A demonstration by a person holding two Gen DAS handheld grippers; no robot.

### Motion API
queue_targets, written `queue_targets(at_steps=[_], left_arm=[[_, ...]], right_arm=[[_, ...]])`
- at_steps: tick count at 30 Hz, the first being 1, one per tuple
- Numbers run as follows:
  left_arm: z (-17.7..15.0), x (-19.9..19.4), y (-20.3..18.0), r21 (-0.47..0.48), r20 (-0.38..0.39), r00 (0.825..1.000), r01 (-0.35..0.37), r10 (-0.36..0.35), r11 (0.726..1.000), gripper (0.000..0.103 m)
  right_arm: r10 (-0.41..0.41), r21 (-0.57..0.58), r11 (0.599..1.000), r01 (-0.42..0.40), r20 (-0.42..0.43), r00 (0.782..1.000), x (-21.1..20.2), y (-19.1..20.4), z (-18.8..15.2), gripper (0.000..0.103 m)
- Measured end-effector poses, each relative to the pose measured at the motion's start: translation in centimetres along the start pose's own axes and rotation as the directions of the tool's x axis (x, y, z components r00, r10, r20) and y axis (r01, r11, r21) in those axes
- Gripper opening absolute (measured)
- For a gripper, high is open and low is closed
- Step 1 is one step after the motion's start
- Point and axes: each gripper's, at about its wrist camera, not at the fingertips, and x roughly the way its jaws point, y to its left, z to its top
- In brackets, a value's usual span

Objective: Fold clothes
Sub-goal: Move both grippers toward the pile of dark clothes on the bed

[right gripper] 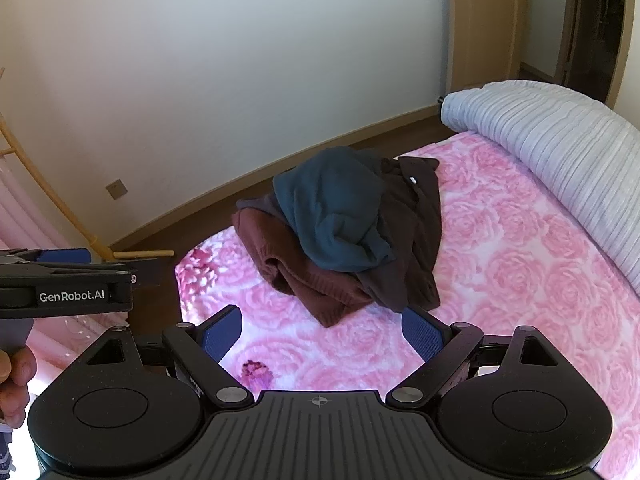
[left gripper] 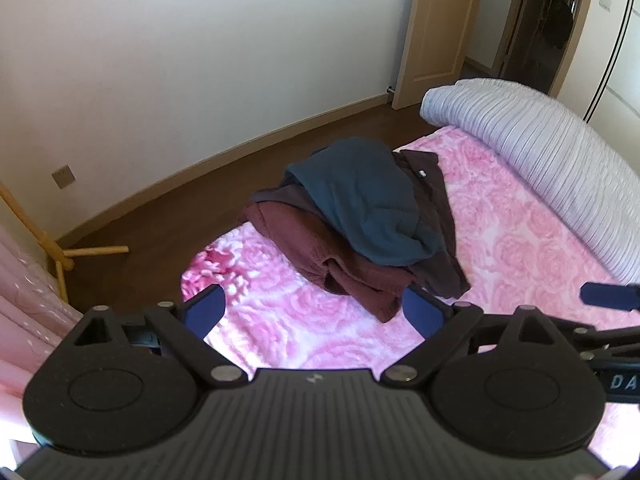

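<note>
**Both claws open above the bed, clothes in a heap ahead**

A heap of clothes (left gripper: 360, 224) lies on a bed (left gripper: 520, 248) that is covered with a pink blanket with a rose pattern. The heap is near the edge of the bed that faces the white wall (left gripper: 180, 60). On top of it is a dark teal garment (left gripper: 360, 196), crumpled. Under it, toward the camera, is a reddish-brown garment (left gripper: 320, 260), and on the right side a dark brown garment (left gripper: 436, 232) with a small white label hangs down on the blanket. A grey piece of cloth shows a little at the left of the heap. None of the clothes is folded flat.

The left claw (left gripper: 316, 312) is open, its two blue pads are wide apart and nothing is between them. It is held above the blanket, just in front of the heap. The right claw (right gripper: 324, 332) is open too, also empty, and it is also above the blanket near the front of the heap. In the right wrist view the left claw appears at the left edge, with a hand (right gripper: 14, 384) on its handle.

A rolled striped grey quilt (left gripper: 540, 152) lies along the far right side of the bed. Behind it a wooden door (left gripper: 436, 36) stands open. The floor (left gripper: 160, 220) is dark wood.
</note>
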Motion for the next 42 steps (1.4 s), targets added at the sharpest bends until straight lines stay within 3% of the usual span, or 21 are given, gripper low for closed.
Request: queue_targets(at_steps=[25,42], left_arm=[[0.8,1.0,-1.4,0.037,-0.029,1.0,0.008,-0.007,0.999,0.094],[0.3,1.4,-1.3,0.068,-0.008,0.999,-0.051,0.051,0.996,0.09]], right_arm=[[-0.008,0.012,1.0,0.008,-0.008,1.0,0.3,-1.4,0.1,0.09],[-0.005,0.011,1.0,0.005,-0.003,1.0,0.6,-3.3,-0.9,0.09]])
